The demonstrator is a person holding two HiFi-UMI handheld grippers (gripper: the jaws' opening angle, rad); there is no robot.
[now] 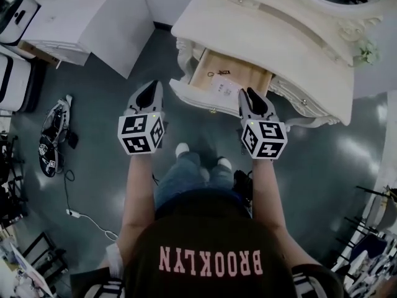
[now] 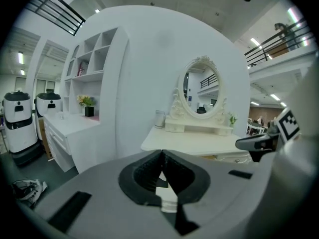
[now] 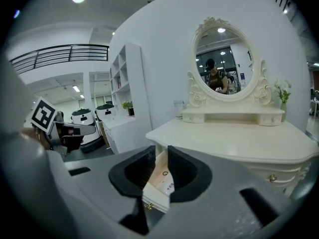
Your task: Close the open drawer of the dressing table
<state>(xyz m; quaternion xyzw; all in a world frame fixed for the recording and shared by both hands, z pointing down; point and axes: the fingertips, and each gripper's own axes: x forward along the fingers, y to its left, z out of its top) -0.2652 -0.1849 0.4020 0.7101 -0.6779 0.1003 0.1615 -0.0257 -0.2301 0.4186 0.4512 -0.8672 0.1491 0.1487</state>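
The cream dressing table (image 1: 291, 48) stands ahead of me, and its drawer (image 1: 231, 72) is pulled out, showing a wooden bottom. The drawer's cream front (image 1: 198, 98) faces me. A white card (image 1: 226, 87) and a small dark item lie inside. My left gripper (image 1: 151, 90) hangs just left of the drawer front, its jaws shut with nothing between them (image 2: 161, 156). My right gripper (image 1: 250, 95) sits at the front's right end; its jaws stand slightly open (image 3: 159, 151), and the drawer (image 3: 158, 183) shows through the gap without touching the pads.
An oval mirror (image 3: 224, 63) tops the dressing table. A white shelf unit with a desk (image 1: 68, 23) stands to the left, with white robots (image 2: 17, 121) beside it. Bags (image 1: 53, 135) and a cable (image 1: 80, 216) lie on the dark floor. My feet (image 1: 198, 157) stand before the drawer.
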